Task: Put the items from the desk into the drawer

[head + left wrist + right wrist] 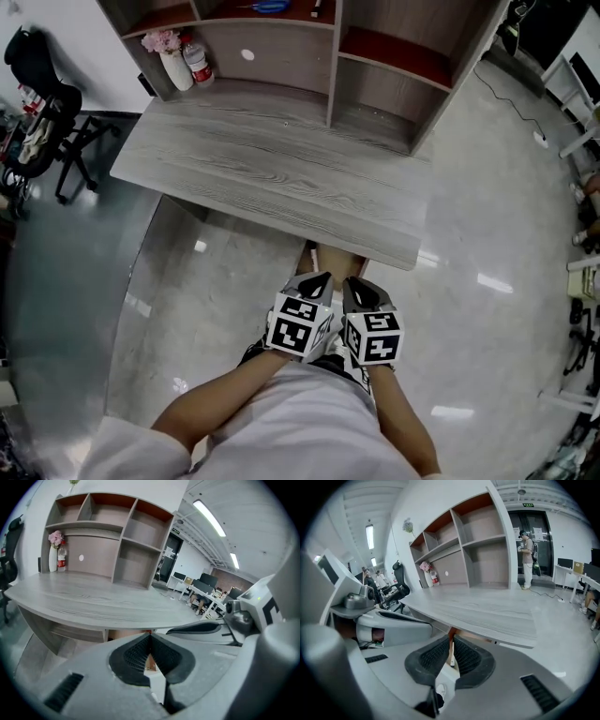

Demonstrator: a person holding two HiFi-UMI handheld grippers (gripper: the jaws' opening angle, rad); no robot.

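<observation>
Left gripper (319, 278) and right gripper (354, 284) just beside each other, low, at near edge of desk (281, 178). Both pairs of jaws pressed together, gripping nothing. White vase (174, 67) with pink flowers and red-labelled bottle (198, 62) upright, side by side, far left on desk, below shelf unit (375, 84). Office chair (37, 103) at far left.

The surface (281, 178) shows grey wood grain, matt. The floor (487, 328) is smooth and glossy, with light reflections. The left hand-held gripper (151, 635) has a matt grey plastic body and black ribbed pads (133, 657).
</observation>
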